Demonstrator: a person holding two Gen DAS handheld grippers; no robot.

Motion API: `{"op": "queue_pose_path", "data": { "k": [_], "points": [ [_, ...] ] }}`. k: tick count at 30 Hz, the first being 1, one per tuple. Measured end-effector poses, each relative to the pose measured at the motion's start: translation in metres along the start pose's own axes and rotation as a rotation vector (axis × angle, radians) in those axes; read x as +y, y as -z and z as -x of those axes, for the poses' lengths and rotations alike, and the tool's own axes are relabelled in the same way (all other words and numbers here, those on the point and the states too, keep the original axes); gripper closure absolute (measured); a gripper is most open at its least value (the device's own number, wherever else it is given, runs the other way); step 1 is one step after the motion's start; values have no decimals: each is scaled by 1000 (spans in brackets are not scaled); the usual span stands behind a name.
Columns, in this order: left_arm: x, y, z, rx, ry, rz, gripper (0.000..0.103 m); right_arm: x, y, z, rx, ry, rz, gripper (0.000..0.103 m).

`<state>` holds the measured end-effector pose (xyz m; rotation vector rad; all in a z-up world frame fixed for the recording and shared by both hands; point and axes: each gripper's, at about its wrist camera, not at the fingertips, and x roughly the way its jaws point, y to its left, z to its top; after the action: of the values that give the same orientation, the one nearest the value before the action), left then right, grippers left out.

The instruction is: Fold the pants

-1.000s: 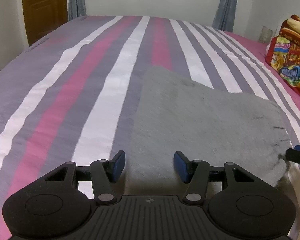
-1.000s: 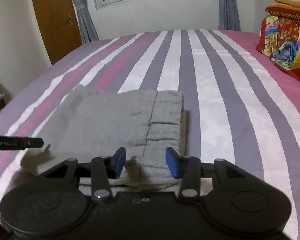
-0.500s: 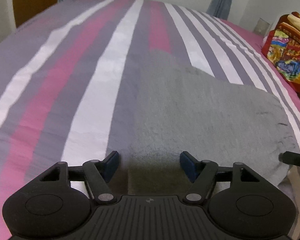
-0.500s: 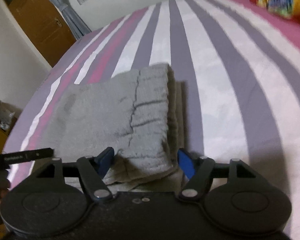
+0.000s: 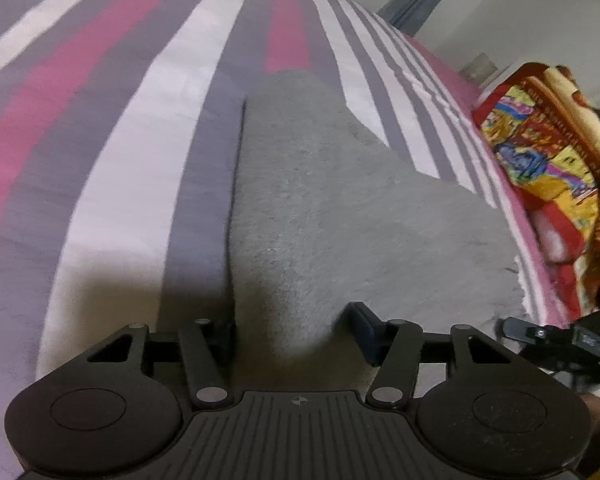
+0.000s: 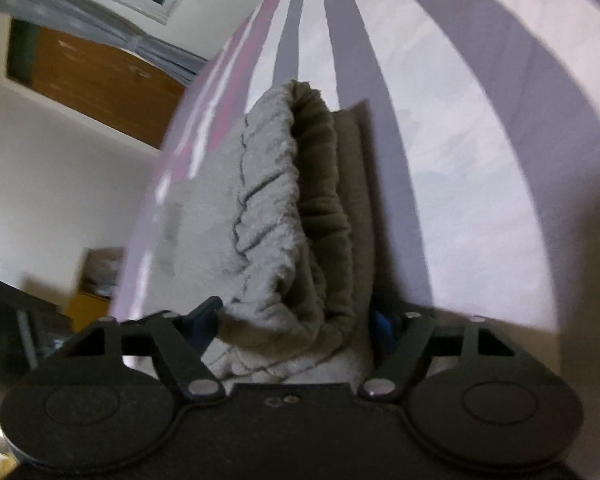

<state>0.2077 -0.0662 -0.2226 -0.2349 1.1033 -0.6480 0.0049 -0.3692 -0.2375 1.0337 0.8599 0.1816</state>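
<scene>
Striped bedsheet (image 5: 148,152) covers the bed; grey fleece pants (image 5: 340,208) lie folded on it, just beside a patterned blanket (image 5: 540,160) at the bed's edge; soft, thick, limp, likely light; best taken at the stacked corners. Left tool (image 5: 292,332) half spread, jaws just closing, straddling the pants' near edge; whether they pinch, cannot tell. Right tool (image 6: 300,320) spread wide around the bunched waistband (image 6: 284,208), cloth between the jaws, pads not visibly pressing.

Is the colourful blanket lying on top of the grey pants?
No. The colourful blanket sits apart at the bed's right edge, off the grey pants.
</scene>
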Motion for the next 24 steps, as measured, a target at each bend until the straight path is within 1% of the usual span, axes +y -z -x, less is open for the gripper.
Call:
{"op": "queue_pose_path", "data": {
  "k": [1, 3, 4, 6, 7, 9, 11, 13, 14, 16, 18, 22, 24],
  "points": [
    [0, -1, -2, 1, 11, -2, 50, -5, -2, -1, 8, -41, -23, 32],
    [0, -2, -4, 0, 36, 8, 52, -9, -4, -2, 22, -104, -41, 34],
    [1, -4, -3, -5, 58, 16, 52, -10, -5, -3, 26, -117, -39, 35],
    [0, -6, -5, -12, 92, 31, 52, -10, -8, -8, 32, -108, -22, 35],
    [-1, -8, -9, -10, 91, 27, 52, -10, -10, -14, 35, -108, -17, 35],
    [-5, -8, -19, -3, 70, 8, 52, -3, -14, -23, 34, -107, -9, 34],
    [-9, -9, -26, -12, 57, 11, 51, 7, -17, -34, 24, -86, 14, 36],
    [-15, -7, -28, -29, 27, 12, 51, 18, -15, -40, -1, -44, 44, 40],
    [-19, -6, -27, -37, 9, 6, 52, 21, -13, -39, -11, -19, 52, 44],
    [-29, -4, -21, -60, -43, -31, 61, 25, -8, -35, -26, 17, 57, 47],
    [-36, -4, -14, -79, -65, -51, 68, 36, -4, -31, -43, 35, 73, 48],
    [-42, -10, 4, -114, -53, -46, 77, 50, -4, -17, -93, -47, 45, 51],
    [-48, -14, 15, -145, -38, -57, 78, 62, -6, -12, -109, -84, 51, 51]
  ]
}}
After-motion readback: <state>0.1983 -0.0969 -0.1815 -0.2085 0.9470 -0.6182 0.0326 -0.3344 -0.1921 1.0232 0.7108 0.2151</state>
